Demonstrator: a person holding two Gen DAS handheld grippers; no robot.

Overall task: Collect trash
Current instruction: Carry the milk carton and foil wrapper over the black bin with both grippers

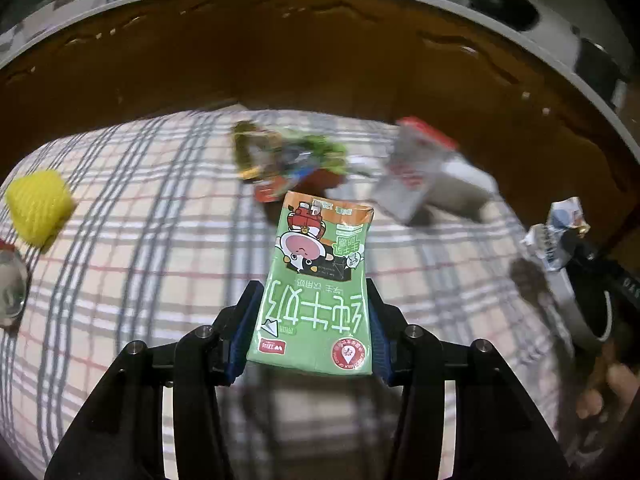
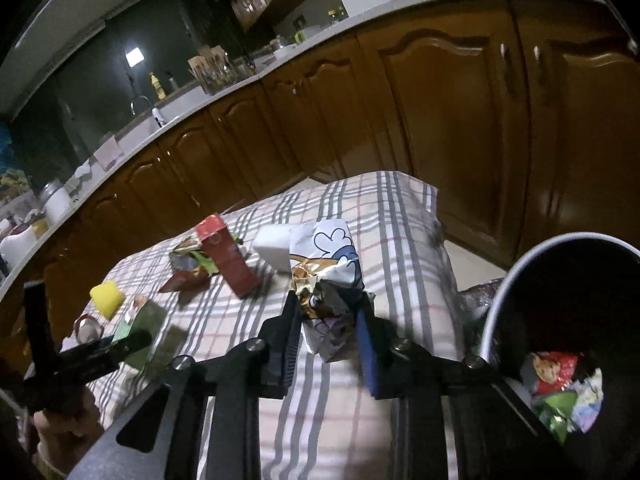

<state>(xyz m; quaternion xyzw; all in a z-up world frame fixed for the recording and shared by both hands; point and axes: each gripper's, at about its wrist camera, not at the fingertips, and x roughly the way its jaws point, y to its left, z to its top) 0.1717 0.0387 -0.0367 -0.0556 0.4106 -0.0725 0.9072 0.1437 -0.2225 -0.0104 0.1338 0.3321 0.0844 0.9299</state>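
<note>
My left gripper (image 1: 314,296) is shut on a green milk carton (image 1: 320,280) and holds it above the plaid tablecloth (image 1: 160,240). My right gripper (image 2: 330,304) is shut on a crumpled white and blue wrapper (image 2: 328,276), also seen at the right edge of the left wrist view (image 1: 556,236). A dark trash bin (image 2: 568,292) with wrappers inside stands at the right, beside the table. The left gripper with the green carton (image 2: 140,320) shows at the lower left of the right wrist view.
On the table lie a red carton (image 2: 228,252), crumpled snack wrappers (image 2: 188,268), a white block (image 2: 272,248), a yellow foam net (image 1: 38,204) and a tape roll (image 2: 86,326). Brown kitchen cabinets (image 2: 440,120) stand behind the table.
</note>
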